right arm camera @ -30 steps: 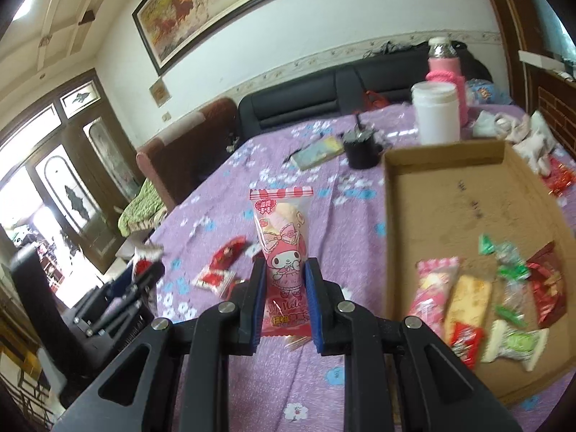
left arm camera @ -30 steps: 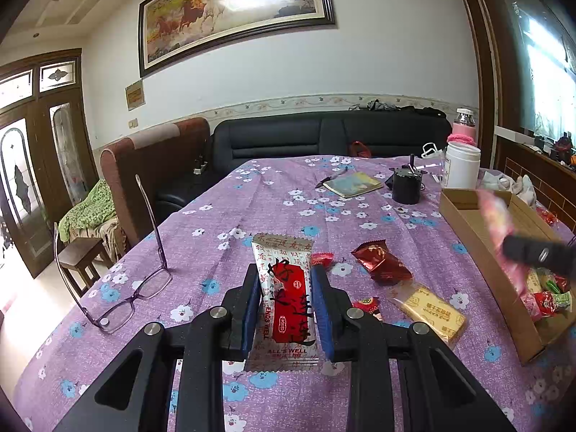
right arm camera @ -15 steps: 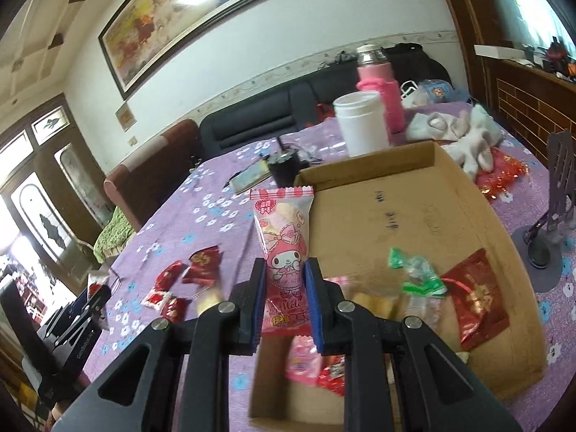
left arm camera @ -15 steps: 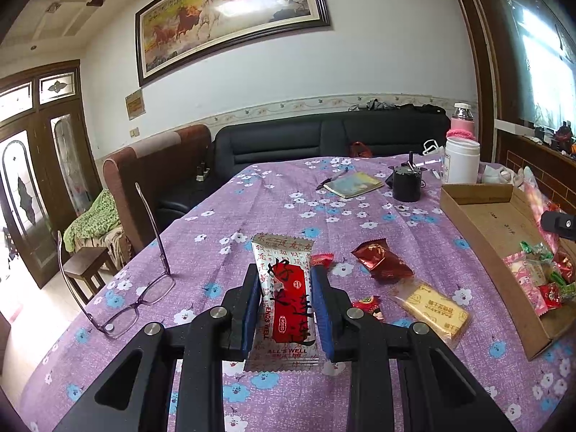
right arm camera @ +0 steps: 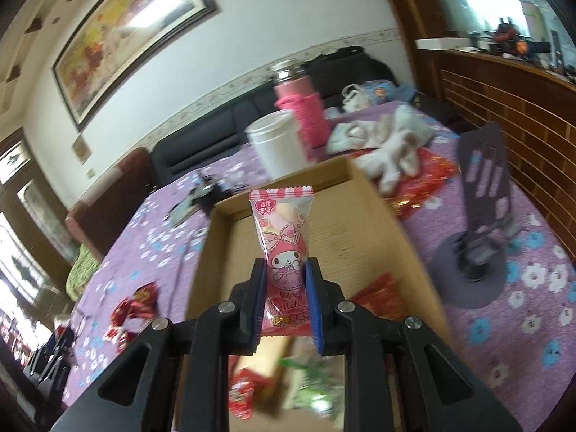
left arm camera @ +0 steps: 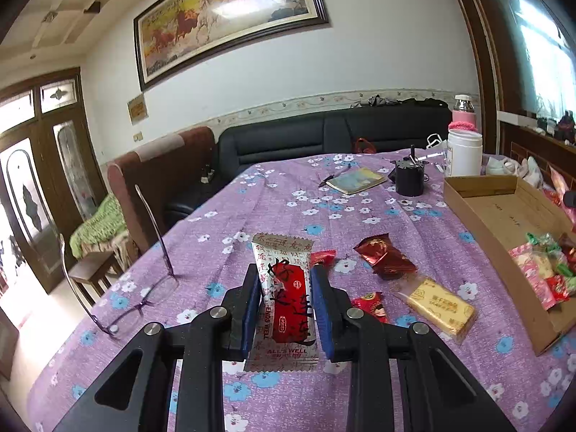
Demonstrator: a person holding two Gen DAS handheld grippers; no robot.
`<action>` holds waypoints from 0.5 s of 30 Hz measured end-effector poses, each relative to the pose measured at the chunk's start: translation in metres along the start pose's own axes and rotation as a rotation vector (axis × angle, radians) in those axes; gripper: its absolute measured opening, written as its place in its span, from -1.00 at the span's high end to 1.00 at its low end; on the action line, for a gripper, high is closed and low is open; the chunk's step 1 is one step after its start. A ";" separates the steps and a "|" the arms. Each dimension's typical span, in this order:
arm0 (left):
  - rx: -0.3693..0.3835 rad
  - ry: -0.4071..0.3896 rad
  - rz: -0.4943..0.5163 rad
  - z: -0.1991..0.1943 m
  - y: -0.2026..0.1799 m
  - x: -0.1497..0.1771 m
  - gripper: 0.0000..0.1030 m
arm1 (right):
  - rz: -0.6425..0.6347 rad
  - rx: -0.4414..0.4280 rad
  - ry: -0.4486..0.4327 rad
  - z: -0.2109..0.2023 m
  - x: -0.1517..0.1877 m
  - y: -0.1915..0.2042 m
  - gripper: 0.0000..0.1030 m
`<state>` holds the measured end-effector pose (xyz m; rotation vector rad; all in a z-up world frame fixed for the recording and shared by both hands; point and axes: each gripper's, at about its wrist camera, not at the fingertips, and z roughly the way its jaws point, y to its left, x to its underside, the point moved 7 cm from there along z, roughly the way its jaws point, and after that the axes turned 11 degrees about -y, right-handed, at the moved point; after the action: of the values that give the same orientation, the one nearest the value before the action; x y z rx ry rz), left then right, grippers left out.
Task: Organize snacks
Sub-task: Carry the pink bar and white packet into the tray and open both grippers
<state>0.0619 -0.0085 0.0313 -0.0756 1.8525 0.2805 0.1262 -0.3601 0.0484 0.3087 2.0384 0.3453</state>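
The right hand-held gripper (right arm camera: 284, 300) is clenched on a pink cartoon snack packet (right arm camera: 284, 248), held upright over the open cardboard box (right arm camera: 363, 194), whose near end at six o'clock already holds several wrapped sweets. The left hand-held gripper (left arm camera: 286, 306) grasps a red-and-white snack bar (left arm camera: 286, 298) above the purple flowered surface (left arm camera: 273, 201); a yellow biscuit packet (left arm camera: 437, 304) and a red foil sweet (left arm camera: 383, 255) lie loose at two to three o'clock of it. Both packets look light, soft and crinkly, likely slippery film; gripping across the lower middle, as now, seems safest against crushing.
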 end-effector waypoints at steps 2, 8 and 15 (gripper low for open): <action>0.037 0.025 -0.030 0.000 -0.002 -0.002 0.43 | 0.020 0.011 0.012 0.003 -0.003 -0.013 0.61; 0.189 0.067 -0.038 -0.013 -0.039 -0.025 0.43 | 0.107 0.008 0.045 0.007 -0.005 -0.037 0.61; 0.509 0.180 -0.105 -0.025 -0.134 -0.060 0.44 | 0.083 0.005 0.104 0.015 0.007 -0.028 0.61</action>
<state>0.0825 -0.1492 0.0743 0.1568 2.0388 -0.2829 0.1341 -0.3821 0.0258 0.3865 2.1330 0.4153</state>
